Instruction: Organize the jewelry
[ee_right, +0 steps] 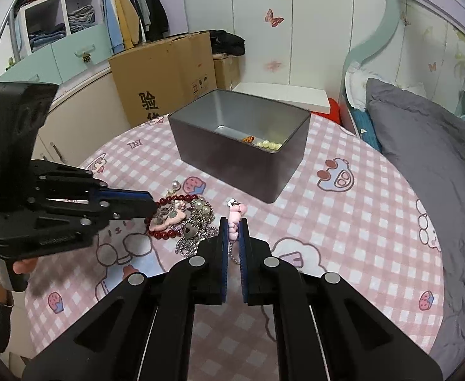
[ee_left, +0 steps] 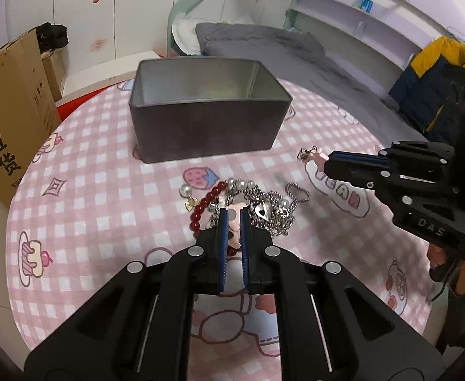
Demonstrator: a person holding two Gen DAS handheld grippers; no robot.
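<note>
On the pink checked tablecloth (ee_left: 105, 190) I saw the grey tin (ee_left: 207, 117), holding pale beads (ee_right: 269, 143). Near it lay the jewelry pile (ee_left: 251, 206). My left gripper (ee_left: 234, 219) pinched a pink piece (ee_left: 236, 207) there; my right gripper (ee_right: 234, 227) clamped a pink charm (ee_right: 236, 212), beside the pile.

A home bedroom: grey-quilted bed (ee_right: 423, 133), open wardrobe of clothes (ee_right: 130, 6), butterfly wall stickers (ee_right: 273, 17).
</note>
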